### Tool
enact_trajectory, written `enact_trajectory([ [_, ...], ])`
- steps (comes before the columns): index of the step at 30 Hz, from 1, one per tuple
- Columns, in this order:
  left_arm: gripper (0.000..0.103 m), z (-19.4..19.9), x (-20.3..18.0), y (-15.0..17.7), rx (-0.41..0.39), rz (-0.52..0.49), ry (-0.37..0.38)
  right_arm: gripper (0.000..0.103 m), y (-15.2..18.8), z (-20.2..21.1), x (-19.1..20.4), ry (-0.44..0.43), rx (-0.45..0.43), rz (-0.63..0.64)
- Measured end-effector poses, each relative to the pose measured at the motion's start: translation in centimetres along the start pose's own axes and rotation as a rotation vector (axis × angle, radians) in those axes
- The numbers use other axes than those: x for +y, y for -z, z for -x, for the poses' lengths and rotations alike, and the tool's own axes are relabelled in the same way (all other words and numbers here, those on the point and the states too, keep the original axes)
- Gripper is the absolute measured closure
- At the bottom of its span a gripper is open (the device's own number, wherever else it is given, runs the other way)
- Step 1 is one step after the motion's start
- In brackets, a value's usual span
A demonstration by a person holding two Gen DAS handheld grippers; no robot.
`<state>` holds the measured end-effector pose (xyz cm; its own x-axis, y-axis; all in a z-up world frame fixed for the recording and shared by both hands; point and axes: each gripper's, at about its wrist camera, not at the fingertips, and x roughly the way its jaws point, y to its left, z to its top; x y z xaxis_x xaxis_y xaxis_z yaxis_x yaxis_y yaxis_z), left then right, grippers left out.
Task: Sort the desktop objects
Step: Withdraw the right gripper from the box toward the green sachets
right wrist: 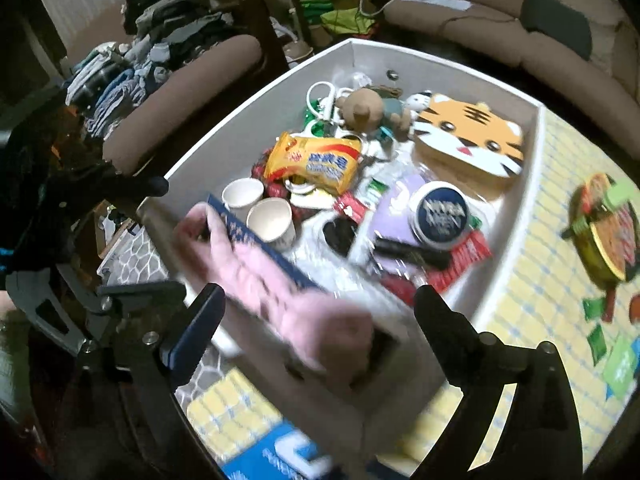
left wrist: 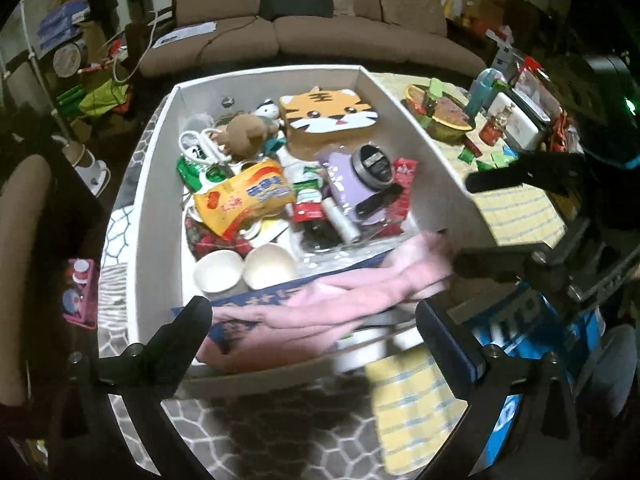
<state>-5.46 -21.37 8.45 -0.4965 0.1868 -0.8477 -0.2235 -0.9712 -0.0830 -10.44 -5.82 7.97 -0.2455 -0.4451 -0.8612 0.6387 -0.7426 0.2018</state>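
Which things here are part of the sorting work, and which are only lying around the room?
Job:
white box
pink cloth
tiger case
paper cups
snack bag
sweets on the yellow cloth

Lying about:
sofa
clothes pile

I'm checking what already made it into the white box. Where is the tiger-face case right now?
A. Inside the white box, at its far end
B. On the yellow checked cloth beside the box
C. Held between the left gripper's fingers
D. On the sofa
A: the tiger-face case lies inside the white box, at its far end next to the brown plush toy.
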Motion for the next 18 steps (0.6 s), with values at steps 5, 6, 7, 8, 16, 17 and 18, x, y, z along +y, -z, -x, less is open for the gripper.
enact_trajectory([
  [5, 0.000, 0.6, -4.8, -0.7, -0.021, -0.013, 0.037, 0.000, 3.2, 3.5, -2.6, -0.008, -0.023, -0.039],
  [6, 0.000, 0.7, -6.4, -0.9, -0.023, -0.030, 0.045, 0.000, 4.0, 4.4, -3.4, 0.000, -0.031, -0.049],
  [7, 0.000, 0.8, -7.7, -1.1, -0.024, -0.046, 0.054, 0.000, 4.6, 5.1, -4.1, 0.006, -0.039, -0.057],
  [8, 0.000, 0.9, -9.0, -1.4, -0.026, -0.062, 0.059, 0.000, 5.3, 5.9, -4.8, 0.014, -0.048, -0.068],
  [16, 0.000, -1.0, -18.8, -4.0, -0.015, -0.138, 0.151, 0.000, 11.7, 12.1, -13.8, 0.115, -0.110, -0.169],
  [17, 0.000, -1.7, -20.1, -4.5, -0.009, -0.144, 0.162, 0.000, 12.5, 12.5, -14.9, 0.135, -0.112, -0.179],
  [18, 0.000, -2.2, -20.9, -4.8, -0.005, -0.147, 0.169, 0.000, 13.4, 13.0, -16.3, 0.158, -0.115, -0.189],
])
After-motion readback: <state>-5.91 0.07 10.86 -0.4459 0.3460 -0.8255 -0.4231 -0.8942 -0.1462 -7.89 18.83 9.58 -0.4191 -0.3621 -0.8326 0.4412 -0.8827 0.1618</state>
